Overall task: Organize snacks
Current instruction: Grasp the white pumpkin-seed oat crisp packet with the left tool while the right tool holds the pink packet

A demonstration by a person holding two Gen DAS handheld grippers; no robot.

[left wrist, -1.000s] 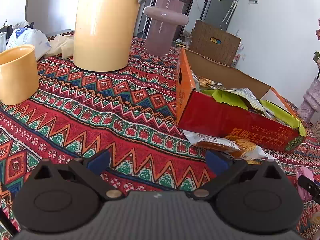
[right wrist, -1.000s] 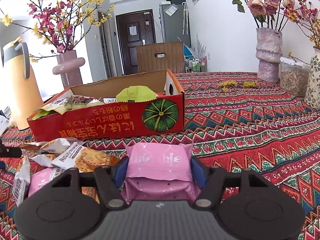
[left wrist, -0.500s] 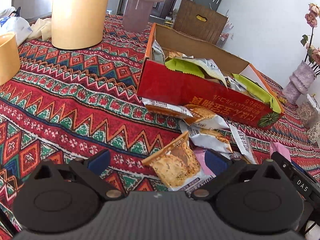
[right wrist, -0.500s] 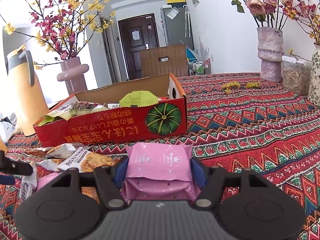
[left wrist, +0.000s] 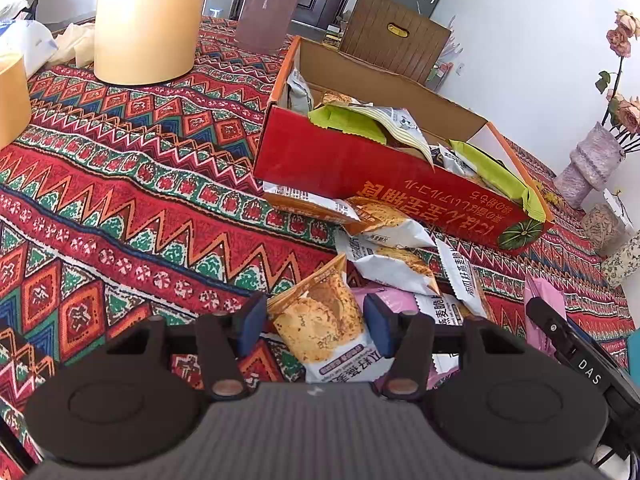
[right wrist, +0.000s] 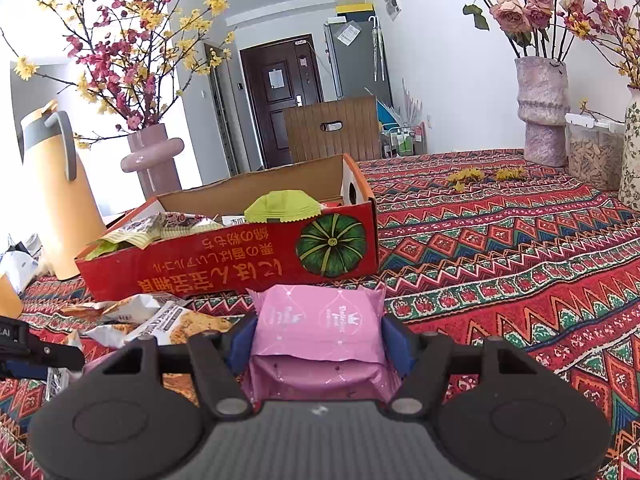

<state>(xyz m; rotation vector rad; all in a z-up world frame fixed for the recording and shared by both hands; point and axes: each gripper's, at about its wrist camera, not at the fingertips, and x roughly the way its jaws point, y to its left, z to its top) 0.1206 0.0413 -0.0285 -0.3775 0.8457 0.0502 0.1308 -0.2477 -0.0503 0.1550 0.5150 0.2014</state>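
Observation:
A red cardboard box (left wrist: 320,160) with several snack packets in it stands on the patterned tablecloth, and the right wrist view shows its front wall (right wrist: 240,264). Loose snack packets (left wrist: 396,256) lie in a heap before it. My left gripper (left wrist: 316,324) is closing its jaws on a cracker packet (left wrist: 320,320) at the heap's near edge; both blue pads touch its sides. My right gripper (right wrist: 318,336) is shut on a pink packet (right wrist: 318,320), held above the cloth just in front of the box. That gripper's finger (left wrist: 560,336) shows at the right of the left wrist view.
A tall yellow jug (left wrist: 148,20) and a mauve vase (left wrist: 272,4) stand behind the box on the left, an orange cup (left wrist: 12,96) at the far left. At the right rear stand a rose vase (right wrist: 542,112) and a clear tub (right wrist: 592,152).
My left gripper moved from the bare cloth over to the heap of packets, tilted down, and its jaws narrowed around the cracker packet. The right gripper kept still with the pink packet.

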